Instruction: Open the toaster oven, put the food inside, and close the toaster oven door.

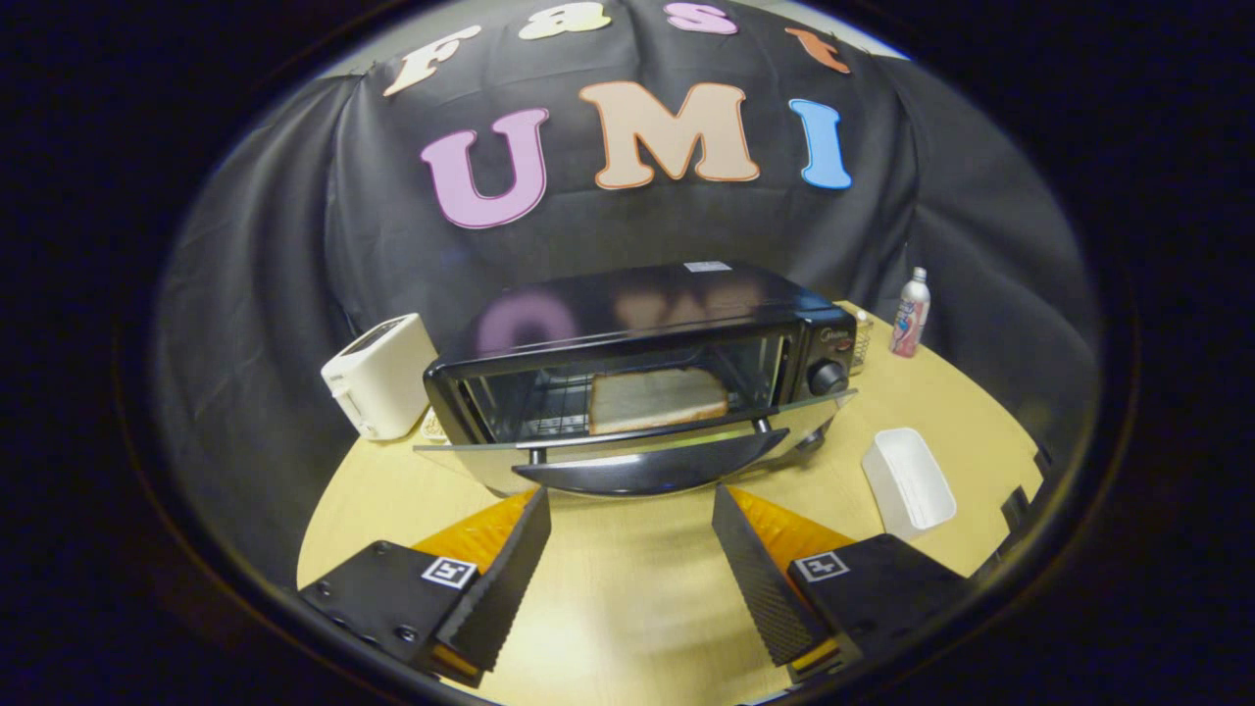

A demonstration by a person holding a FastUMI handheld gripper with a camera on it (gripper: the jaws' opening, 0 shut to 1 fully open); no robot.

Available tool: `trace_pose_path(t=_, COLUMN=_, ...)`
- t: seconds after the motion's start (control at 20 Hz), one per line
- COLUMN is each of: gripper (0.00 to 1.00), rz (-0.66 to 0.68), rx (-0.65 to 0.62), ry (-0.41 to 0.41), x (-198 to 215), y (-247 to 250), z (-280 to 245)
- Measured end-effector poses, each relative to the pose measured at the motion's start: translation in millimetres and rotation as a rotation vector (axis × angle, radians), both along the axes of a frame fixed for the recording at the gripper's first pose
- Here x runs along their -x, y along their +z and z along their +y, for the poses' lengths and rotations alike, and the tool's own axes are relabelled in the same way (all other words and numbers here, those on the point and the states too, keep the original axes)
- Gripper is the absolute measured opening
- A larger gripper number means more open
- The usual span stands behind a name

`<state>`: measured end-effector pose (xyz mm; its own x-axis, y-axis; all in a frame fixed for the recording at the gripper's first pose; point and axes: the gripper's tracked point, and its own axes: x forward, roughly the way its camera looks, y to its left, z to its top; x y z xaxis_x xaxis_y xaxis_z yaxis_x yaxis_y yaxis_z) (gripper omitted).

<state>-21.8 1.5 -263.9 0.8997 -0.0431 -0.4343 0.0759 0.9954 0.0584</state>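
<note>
toaster oven [647, 324]: centre of tabletop [627, 588], door [637, 451] dropped open toward gripper
bread slice [657, 399]: inside toaster oven, on rack
gripper [632, 510]: fingers spread wide, holding nothing, tips just short of door handle
white toaster [380, 376]: just left of toaster oven
white tray [909, 480]: right of toaster oven, near door corner
spray bottle [910, 313]: right of toaster oven, further back

gripper view: fisheye riding on the gripper [632, 510], looking forward along its wide-apart fingers | faces: slightly downward over the table [627, 598] toward the toaster oven [637, 373] just ahead of the fingers | range: near, booth wall beyond | shared: single view
</note>
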Motion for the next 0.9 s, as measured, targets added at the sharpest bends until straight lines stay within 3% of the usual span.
trace_pose_path(t=0.65, gripper=1.0, rz=-0.049, rx=0.011, ry=0.059, x=-48, y=21, z=21)
trace_pose_path(t=0.9, gripper=1.0, rz=-0.069, rx=0.07, ry=0.076, x=-40, y=41, z=15)
